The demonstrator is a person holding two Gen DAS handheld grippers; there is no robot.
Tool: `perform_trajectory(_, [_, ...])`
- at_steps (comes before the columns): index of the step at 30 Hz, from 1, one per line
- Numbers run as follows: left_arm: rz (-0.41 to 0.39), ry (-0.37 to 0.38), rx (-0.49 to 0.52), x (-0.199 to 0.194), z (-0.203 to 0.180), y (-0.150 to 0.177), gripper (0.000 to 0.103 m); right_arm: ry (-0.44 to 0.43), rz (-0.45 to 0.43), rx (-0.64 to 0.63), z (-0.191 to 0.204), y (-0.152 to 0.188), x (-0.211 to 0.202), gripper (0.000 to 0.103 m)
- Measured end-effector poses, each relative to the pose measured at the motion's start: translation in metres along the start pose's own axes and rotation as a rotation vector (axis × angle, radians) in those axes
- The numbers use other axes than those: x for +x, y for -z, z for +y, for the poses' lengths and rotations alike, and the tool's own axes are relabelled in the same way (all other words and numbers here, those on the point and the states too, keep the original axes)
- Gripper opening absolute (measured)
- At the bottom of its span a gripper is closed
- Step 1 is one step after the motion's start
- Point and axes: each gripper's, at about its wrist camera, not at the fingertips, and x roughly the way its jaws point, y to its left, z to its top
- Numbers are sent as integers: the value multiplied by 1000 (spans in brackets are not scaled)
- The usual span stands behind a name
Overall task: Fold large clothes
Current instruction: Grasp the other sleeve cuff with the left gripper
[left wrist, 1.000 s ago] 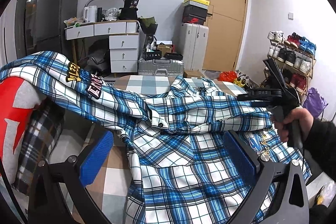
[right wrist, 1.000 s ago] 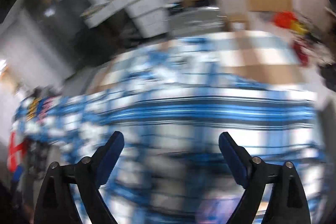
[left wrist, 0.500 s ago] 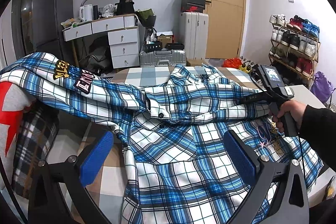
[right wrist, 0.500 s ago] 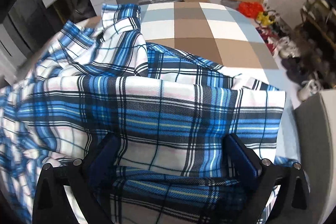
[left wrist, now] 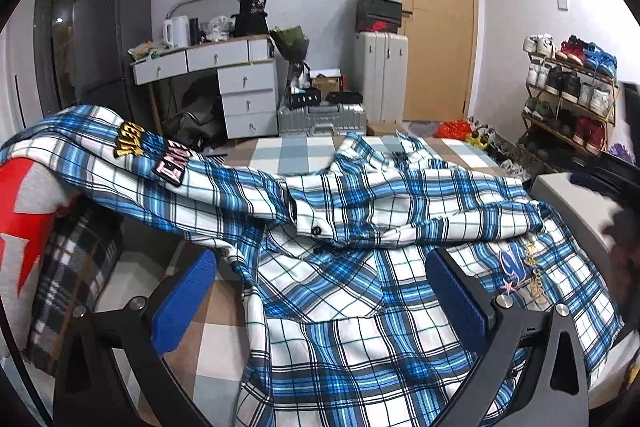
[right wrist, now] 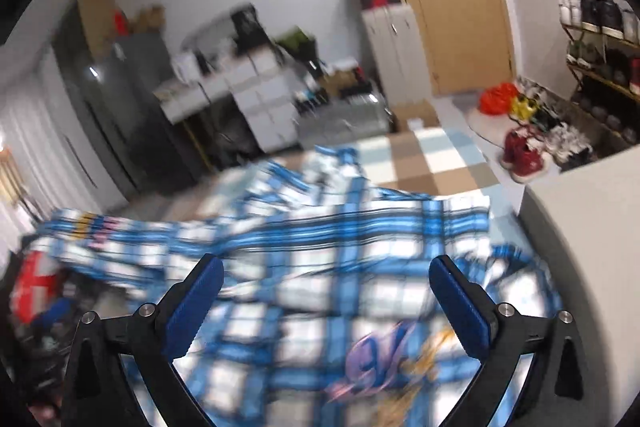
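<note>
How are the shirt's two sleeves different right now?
The left sleeve stretches out sideways and hangs off the bed over a red and grey pillow; the right sleeve lies folded across the shirt's chest.
The left sleeve shows sewn-on word patches near its end; no patches show on the right sleeve.
Both are the same blue, white and black plaid.
</note>
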Motion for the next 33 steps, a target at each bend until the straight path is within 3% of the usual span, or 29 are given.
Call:
perform_trajectory(6, [19, 48, -147, -20, 26, -29, 102, -78, -80, -3, 31, 52, -42, 103])
perform_trajectory(10, [5, 48, -193, -47, 56, -57, 102, -64, -4, -52, 35, 67, -30, 103])
perform_trajectory(16, [24, -92, -274, -75, 138, -85, 102, -119, 52, -8, 30, 75, -27, 103])
perform_trajectory(20, [41, -133, -433, -96, 209, -80, 102, -160, 29, -12, 29, 75, -37, 103])
perform_trajectory(26, [170, 73, -757, -83, 293, -45, 102, -212, 59, 27, 29, 74, -33, 103])
perform_trajectory(33, [184, 224, -896, -47, 321, -20, 102, -219, 82, 46, 30, 77, -29, 103])
